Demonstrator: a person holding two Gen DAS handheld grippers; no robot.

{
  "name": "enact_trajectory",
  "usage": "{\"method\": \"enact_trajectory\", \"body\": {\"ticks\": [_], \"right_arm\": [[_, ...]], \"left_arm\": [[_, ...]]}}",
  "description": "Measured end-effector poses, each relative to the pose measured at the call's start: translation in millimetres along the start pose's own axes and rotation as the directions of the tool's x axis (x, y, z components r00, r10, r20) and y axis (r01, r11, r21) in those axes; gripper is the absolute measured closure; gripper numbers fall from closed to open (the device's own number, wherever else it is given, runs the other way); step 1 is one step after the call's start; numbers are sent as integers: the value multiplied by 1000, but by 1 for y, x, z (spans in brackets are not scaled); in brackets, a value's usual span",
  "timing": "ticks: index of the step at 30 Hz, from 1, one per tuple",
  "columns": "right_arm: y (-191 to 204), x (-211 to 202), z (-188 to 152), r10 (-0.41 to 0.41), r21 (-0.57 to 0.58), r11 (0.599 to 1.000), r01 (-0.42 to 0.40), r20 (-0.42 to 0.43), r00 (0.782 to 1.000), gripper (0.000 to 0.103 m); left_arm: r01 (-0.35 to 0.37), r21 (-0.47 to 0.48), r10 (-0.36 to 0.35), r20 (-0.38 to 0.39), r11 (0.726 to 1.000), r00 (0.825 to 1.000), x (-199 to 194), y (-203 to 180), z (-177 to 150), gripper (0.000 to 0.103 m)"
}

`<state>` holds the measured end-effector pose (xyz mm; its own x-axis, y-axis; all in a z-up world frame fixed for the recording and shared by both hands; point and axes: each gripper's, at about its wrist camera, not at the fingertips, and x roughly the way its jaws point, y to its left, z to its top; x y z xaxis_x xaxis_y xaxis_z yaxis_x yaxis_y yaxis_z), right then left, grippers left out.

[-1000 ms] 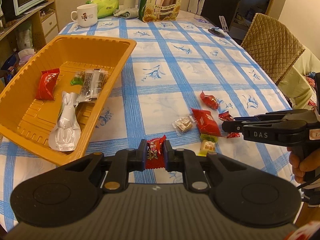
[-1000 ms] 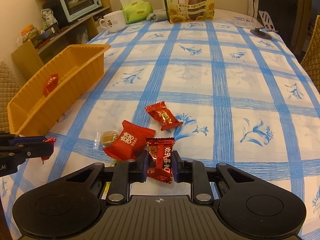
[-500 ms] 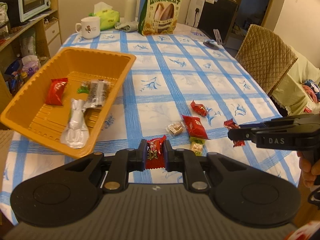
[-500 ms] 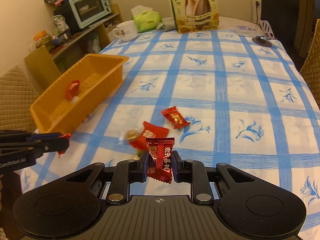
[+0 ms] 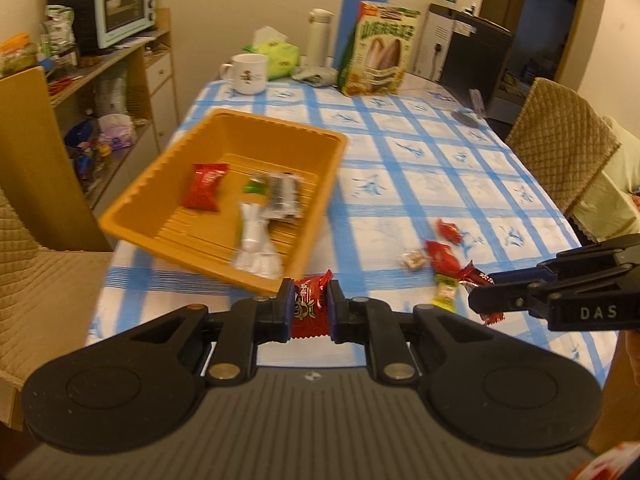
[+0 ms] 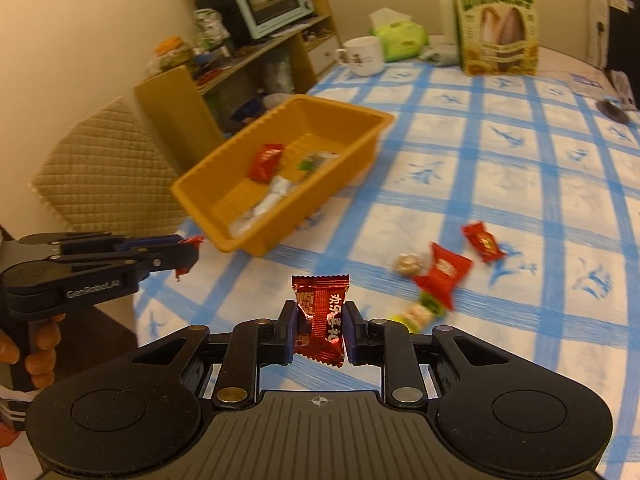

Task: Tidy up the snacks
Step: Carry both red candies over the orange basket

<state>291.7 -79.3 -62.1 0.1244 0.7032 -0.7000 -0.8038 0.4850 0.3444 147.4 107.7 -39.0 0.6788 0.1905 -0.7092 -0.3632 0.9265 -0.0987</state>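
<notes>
My left gripper (image 5: 308, 308) is shut on a red candy packet (image 5: 310, 310), held above the table's near edge, just short of the orange tray (image 5: 160, 196). My right gripper (image 6: 319, 328) is shut on a dark red candy packet (image 6: 322, 316), held above the table to the right of the tray (image 6: 352, 112). The tray holds a red packet (image 5: 204, 192), a dark bar (image 5: 282, 196) and a white pouch (image 5: 256, 248). Several loose snacks lie on the blue-checked cloth: red packets (image 6: 442, 274), (image 6: 482, 240), a beige sweet (image 6: 406, 264), a green-white sweet (image 6: 420, 312).
At the table's far end stand a white mug (image 5: 248, 74), a tissue pack (image 5: 276, 56), a sunflower-seed bag (image 5: 380, 54) and a blue flask (image 5: 366, 12). Quilted chairs (image 5: 560, 136), (image 6: 100, 168) flank the table. A shelf with a toaster oven (image 5: 124, 8) is on the left.
Both grippers have lifted and pulled back from the table with their candies still held. The tray and the loose snacks now look smaller and farther away.
</notes>
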Motion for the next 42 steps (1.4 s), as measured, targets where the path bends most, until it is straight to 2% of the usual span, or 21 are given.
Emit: {"method": "enact_trajectory", "body": {"ticks": [11, 20, 30, 42], "right_arm": [[54, 43, 40, 75, -64, 995, -73, 15, 997, 79], [81, 86, 81, 66, -52, 997, -64, 47, 997, 79], [80, 133, 111, 24, 48, 999, -26, 37, 999, 79], [64, 168, 119, -18, 129, 991, 19, -8, 1000, 79]], "left_arm": [[-78, -10, 78, 41, 997, 996, -5, 60, 21, 88], [-69, 9, 69, 50, 998, 996, 19, 96, 44, 88], [-36, 53, 35, 28, 998, 999, 57, 118, 69, 88], [-14, 59, 16, -34, 998, 999, 97, 130, 79, 88]]}}
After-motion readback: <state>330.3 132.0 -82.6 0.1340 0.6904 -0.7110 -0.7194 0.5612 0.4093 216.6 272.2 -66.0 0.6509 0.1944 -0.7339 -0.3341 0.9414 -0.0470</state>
